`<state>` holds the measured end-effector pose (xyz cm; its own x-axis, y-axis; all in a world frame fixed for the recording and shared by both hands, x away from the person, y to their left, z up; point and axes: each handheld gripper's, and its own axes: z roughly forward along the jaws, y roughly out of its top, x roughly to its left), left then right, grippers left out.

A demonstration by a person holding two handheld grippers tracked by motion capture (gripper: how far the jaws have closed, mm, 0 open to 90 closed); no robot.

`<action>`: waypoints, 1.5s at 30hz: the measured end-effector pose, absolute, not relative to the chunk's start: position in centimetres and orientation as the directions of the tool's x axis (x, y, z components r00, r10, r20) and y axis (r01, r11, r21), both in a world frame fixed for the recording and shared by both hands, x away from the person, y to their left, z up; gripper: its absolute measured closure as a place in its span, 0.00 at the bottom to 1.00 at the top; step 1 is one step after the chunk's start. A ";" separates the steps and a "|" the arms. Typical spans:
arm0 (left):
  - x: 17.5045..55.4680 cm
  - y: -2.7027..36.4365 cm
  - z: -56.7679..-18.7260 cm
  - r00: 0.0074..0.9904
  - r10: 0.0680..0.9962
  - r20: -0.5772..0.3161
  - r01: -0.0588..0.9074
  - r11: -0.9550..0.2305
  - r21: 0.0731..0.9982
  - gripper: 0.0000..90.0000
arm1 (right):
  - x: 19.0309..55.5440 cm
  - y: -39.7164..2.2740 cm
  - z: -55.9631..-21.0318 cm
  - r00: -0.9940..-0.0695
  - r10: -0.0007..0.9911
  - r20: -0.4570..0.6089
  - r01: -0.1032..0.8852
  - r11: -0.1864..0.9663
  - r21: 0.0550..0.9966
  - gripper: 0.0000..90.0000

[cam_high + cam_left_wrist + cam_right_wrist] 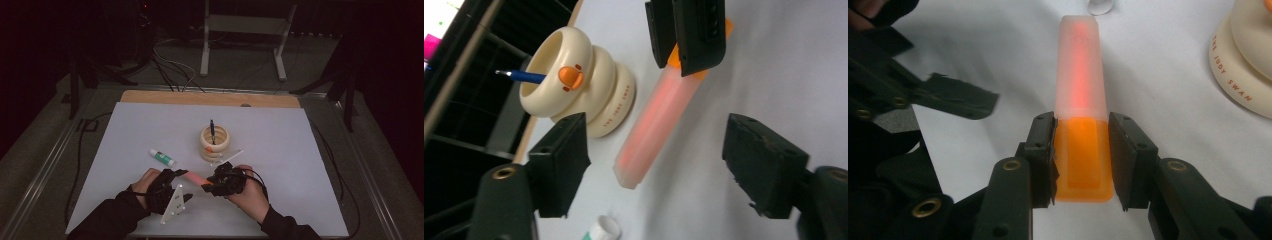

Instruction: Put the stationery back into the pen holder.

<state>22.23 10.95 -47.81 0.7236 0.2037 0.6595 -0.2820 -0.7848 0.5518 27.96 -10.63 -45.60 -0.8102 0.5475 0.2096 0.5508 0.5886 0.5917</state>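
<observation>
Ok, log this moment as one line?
right tool: shut on orange highlighter with frosted cap | left tool: open around cap | cream ringed pen holder: beside

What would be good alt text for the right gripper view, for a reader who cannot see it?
The right gripper holds the orange body of a highlighter between its black jaws, the frosted cap pointing away over a white table. The left gripper is at left, a cream pen holder at right.

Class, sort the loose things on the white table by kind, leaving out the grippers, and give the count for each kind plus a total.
Highlighters: 1, orange highlighter
Pens: 1, blue pen standing in the holder
Pen holders: 1, cream ringed holder
Glue sticks: 1, glue stick
Clear sticks beside the holder: 1, clear stick, kind unclear
Total: 5
</observation>
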 end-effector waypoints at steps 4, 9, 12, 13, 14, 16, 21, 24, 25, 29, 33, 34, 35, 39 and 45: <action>22.3 10.4 -48.3 0.702 0.158 0.694 -0.312 -0.808 0.500 0.42 | 28.0 -10.6 -45.6 -0.812 0.543 0.215 0.550 0.590 0.591 0.71; 22.3 9.9 -48.9 0.664 0.101 0.741 -0.345 -0.837 0.424 0.53 | 28.0 -10.6 -45.5 -0.809 0.543 0.225 0.557 0.585 0.590 0.71; 22.4 9.6 -49.2 0.631 0.081 0.772 -0.354 -0.855 0.379 0.60 | 28.0 -10.5 -45.4 -0.809 0.542 0.227 0.557 0.585 0.589 0.72; 22.5 9.5 -49.4 0.617 0.086 0.782 -0.352 -0.858 0.373 0.62 | 28.0 -10.4 -45.4 -0.810 0.541 0.227 0.556 0.585 0.590 0.71; 22.5 9.5 -49.4 0.608 0.078 0.790 -0.359 -0.861 0.361 0.64 | 28.0 -10.4 -45.4 -0.809 0.542 0.229 0.558 0.584 0.589 0.71; 22.5 9.4 -49.6 0.591 0.072 0.803 -0.373 -0.859 0.352 0.68 | 28.0 -10.3 -45.3 -0.810 0.539 0.232 0.558 0.585 0.588 0.72; 22.2 9.3 -50.1 0.555 0.030 0.831 -0.408 -0.862 0.303 0.75 | 28.1 -10.1 -45.3 -0.803 0.546 0.239 0.568 0.579 0.585 0.71; 22.2 9.1 -50.3 0.546 0.012 0.838 -0.420 -0.862 0.286 0.79 | 28.2 -10.0 -45.3 -0.799 0.548 0.246 0.575 0.578 0.579 0.71; 22.2 9.1 -50.4 0.540 -0.007 0.841 -0.425 -0.865 0.265 0.81 | 28.2 -9.9 -45.3 -0.798 0.550 0.246 0.576 0.577 0.578 0.71; 22.2 9.0 -50.6 0.535 -0.014 0.845 -0.428 -0.867 0.256 0.84 | 28.4 -9.9 -45.3 -0.786 0.561 0.261 0.593 0.564 0.574 0.71; 22.4 9.1 -50.3 0.536 0.010 0.844 -0.417 -0.866 0.275 0.85 | 28.6 -10.1 -45.2 -0.776 0.569 0.272 0.602 0.539 0.589 0.70; 22.6 9.2 -50.1 0.539 0.012 0.842 -0.414 -0.867 0.277 0.85 | 28.6 -10.1 -45.1 -0.777 0.568 0.273 0.599 0.532 0.599 0.70; 22.7 9.3 -50.0 0.544 0.023 0.839 -0.408 -0.866 0.288 0.85 | 28.6 -10.2 -45.0 -0.775 0.568 0.277 0.599 0.521 0.608 0.66; 23.1 9.7 -49.8 0.565 0.060 0.823 -0.389 -0.860 0.330 0.85 | 28.5 -10.8 -44.3 -0.769 0.576 0.279 0.592 0.476 0.650 0.54; 23.3 10.1 -49.4 0.589 0.112 0.800 -0.370 -0.843 0.391 0.85 | 28.2 -12.0 -43.1 -0.767 0.588 0.258 0.557 0.410 0.722 0.38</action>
<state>23.35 10.12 -49.36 0.5887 0.1125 0.8005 -0.3700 -0.8430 0.3906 28.16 -12.01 -43.12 -0.7669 0.5877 0.2577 0.5571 0.4104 0.7220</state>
